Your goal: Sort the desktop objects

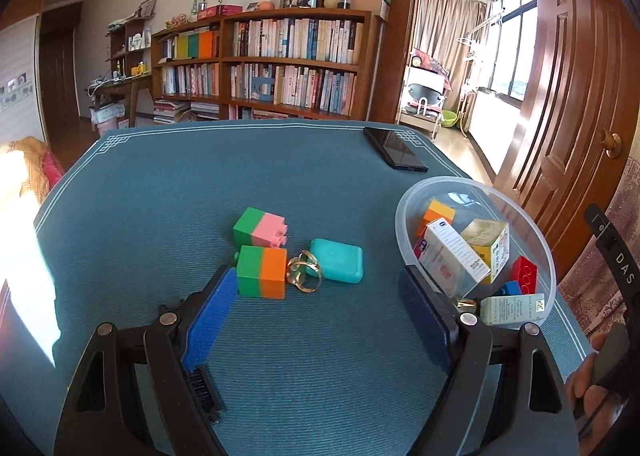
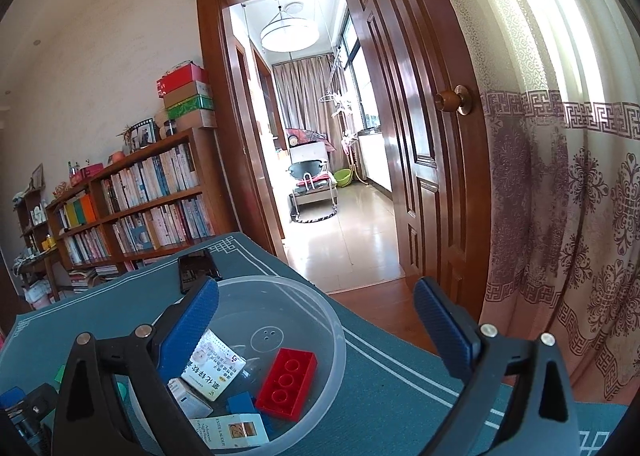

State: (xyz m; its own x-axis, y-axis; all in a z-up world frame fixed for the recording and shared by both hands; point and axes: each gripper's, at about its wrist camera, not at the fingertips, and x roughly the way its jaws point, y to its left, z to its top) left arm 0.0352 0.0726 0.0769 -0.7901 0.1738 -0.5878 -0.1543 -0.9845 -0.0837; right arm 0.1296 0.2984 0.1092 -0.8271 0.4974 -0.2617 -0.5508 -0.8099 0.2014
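In the left wrist view, a green and orange block [image 1: 262, 272], a green and pink block [image 1: 259, 227], gold rings [image 1: 304, 275] and a teal soap-like pad [image 1: 338, 260] lie on the blue mat [image 1: 160, 195]. My left gripper [image 1: 320, 296] is open and low; its left finger touches the green and orange block. A clear plastic bowl [image 1: 404, 211] at the right holds small boxes [image 1: 452, 256], a red brick [image 1: 524, 276] and other blocks. My right gripper [image 2: 316, 308] is open and empty above the bowl [image 2: 336, 320], where the red brick [image 2: 286, 384] shows.
A black phone [image 1: 394, 147] lies at the mat's far right corner. The table's right edge drops to the floor by a wooden door [image 2: 420, 175] and a curtain [image 2: 560, 215]. A bookshelf [image 1: 260, 63] stands behind the table.
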